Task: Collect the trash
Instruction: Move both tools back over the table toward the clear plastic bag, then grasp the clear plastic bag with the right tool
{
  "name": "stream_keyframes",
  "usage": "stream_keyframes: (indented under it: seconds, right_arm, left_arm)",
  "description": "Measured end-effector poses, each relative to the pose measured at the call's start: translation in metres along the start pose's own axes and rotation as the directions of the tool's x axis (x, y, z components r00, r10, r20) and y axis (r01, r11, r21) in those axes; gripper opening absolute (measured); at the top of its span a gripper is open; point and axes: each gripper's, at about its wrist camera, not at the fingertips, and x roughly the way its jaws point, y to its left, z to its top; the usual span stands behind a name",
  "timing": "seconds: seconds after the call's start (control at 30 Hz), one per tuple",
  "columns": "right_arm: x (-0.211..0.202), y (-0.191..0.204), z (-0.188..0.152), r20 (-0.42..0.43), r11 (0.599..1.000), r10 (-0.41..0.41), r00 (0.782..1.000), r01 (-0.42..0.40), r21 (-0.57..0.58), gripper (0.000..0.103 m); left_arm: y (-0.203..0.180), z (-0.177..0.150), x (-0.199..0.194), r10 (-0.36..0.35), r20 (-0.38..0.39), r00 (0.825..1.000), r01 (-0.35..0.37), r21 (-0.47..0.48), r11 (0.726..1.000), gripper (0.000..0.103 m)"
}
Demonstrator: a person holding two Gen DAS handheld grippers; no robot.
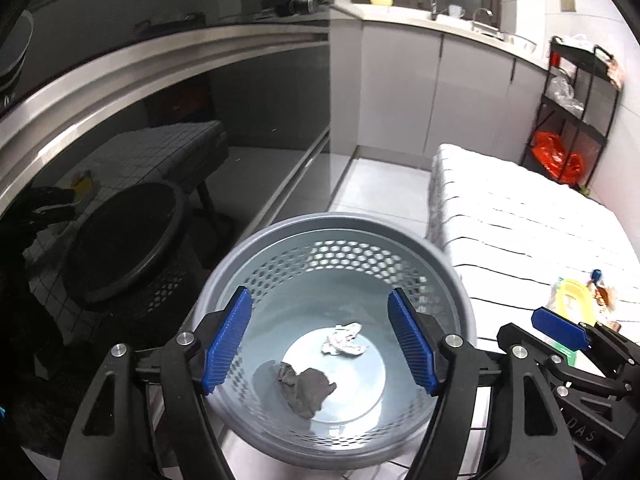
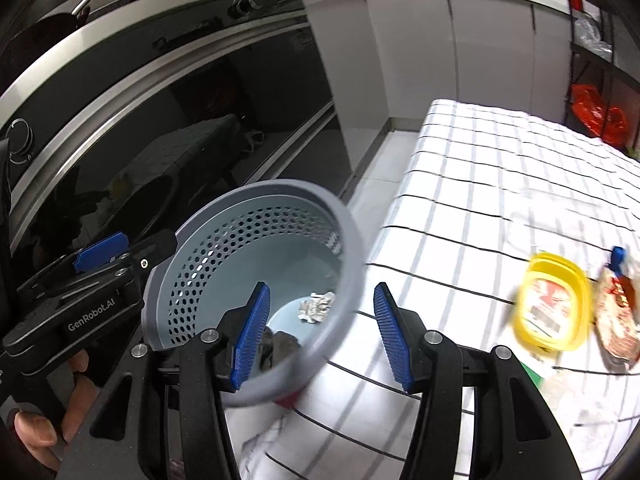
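A grey perforated waste basket [image 1: 240, 264] stands on the floor beside the table. Inside lie a crumpled foil ball [image 1: 343, 339] and a grey crumpled wad [image 1: 306, 386]. My left gripper [image 1: 320, 340] is open and empty above the basket's mouth. In the right wrist view the basket [image 2: 352, 240] is at centre left with the foil ball [image 2: 316, 306] in it. My right gripper [image 2: 322, 330] is open and empty over the basket's rim and the table edge. A yellow lidded tub [image 2: 554, 306] and a red-brown wrapper [image 2: 618, 320] lie on the table at the right.
The table has a white checked cloth [image 2: 480, 184]. A dark glass oven front [image 2: 180, 128] stands at the left, white cabinets [image 1: 400, 80] behind. A black rack [image 1: 572, 108] with a red bag [image 1: 556, 158] stands at the far right. White floor tiles [image 1: 380, 188] lie between.
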Motion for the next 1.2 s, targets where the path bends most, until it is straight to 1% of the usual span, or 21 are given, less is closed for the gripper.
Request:
stream_keyframes:
  seconds: [0.17, 0.23, 0.33, 0.57, 0.7, 0.9, 1.17, 1.2]
  right_arm:
    - [-0.027, -0.023, -0.007, 0.037, 0.999, -0.041, 0.998, 0.041, 0.022, 0.053]
    - [-0.037, -0.032, -0.010, 0.051, 0.998, -0.059, 0.997, 0.058, 0.034, 0.054]
    - [-0.056, -0.049, -0.019, 0.070, 0.994, -0.104, 0.992, 0.100, 0.050, 0.054]
    - [-0.093, -0.092, -0.043, 0.095, 0.978, -0.191, 0.977, 0.182, 0.098, 0.059]
    - [-0.109, -0.109, -0.060, 0.092, 0.969, -0.230, 0.969, 0.219, 0.113, 0.062]
    - [-0.113, -0.119, -0.082, 0.067, 0.962, -0.258, 0.964, 0.250, 0.108, 0.066]
    - [-0.110, -0.128, -0.100, 0.027, 0.968, -0.236, 0.971, 0.232, 0.092, 0.068]
    - [-0.108, -0.127, -0.101, 0.023, 0.969, -0.233, 0.972, 0.230, 0.089, 0.070]
  left_arm:
    - [-0.025, -0.002, -0.013, -0.052, 0.024, 0.998, 0.051, 0.015, 0.999, 0.076]
    - [-0.034, -0.003, -0.017, -0.062, 0.036, 0.997, 0.061, 0.024, 0.998, 0.079]
    - [-0.048, -0.006, -0.023, -0.082, 0.053, 0.995, 0.080, 0.040, 0.996, 0.080]
    - [-0.073, -0.013, -0.029, -0.128, 0.052, 0.990, 0.125, 0.059, 0.990, 0.080]
    - [-0.088, -0.016, -0.032, -0.153, 0.052, 0.987, 0.149, 0.070, 0.986, 0.085]
    - [-0.113, -0.020, -0.036, -0.186, 0.051, 0.981, 0.181, 0.095, 0.979, 0.089]
    - [-0.143, -0.022, -0.031, -0.195, 0.039, 0.980, 0.189, 0.125, 0.974, 0.092]
    - [-0.145, -0.022, -0.030, -0.195, 0.037, 0.980, 0.189, 0.125, 0.974, 0.092]
